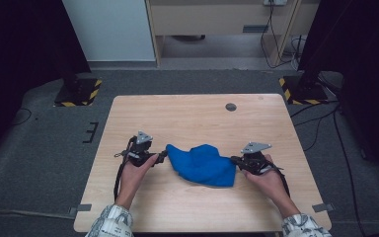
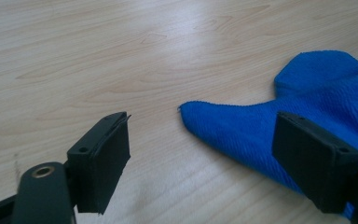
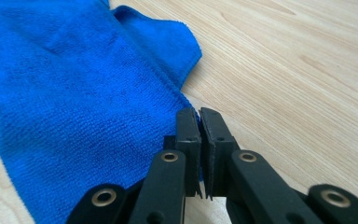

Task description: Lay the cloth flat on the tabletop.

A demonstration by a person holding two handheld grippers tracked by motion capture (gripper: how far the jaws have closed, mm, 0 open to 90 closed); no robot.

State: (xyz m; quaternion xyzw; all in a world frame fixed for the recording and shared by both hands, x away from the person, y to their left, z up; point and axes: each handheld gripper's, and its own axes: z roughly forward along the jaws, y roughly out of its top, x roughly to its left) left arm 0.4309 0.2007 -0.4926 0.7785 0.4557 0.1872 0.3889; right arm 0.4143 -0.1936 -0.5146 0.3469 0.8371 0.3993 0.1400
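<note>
Left hand-held gripper (image 1: 162,157): black body, grey three-cornered plate on top, black cable trailing along forearm. Right hand-held gripper (image 1: 235,160): same black build, grey plate. Jaws: black arms, brass-ringed rivets, flat black rubber pads, small screw holes. Sleeves (image 1: 109,223): pale, dark patterned print.

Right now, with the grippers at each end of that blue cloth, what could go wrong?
The left gripper is open beside the blue cloth's pointed corner; closing from there, it may pinch only the hem or miss it.

The right gripper is shut at the cloth's edge, and how much fabric it holds cannot be seen, so a pull could slip it free.

The cloth lies bunched on the table, so lifting may leave it folded.
</note>
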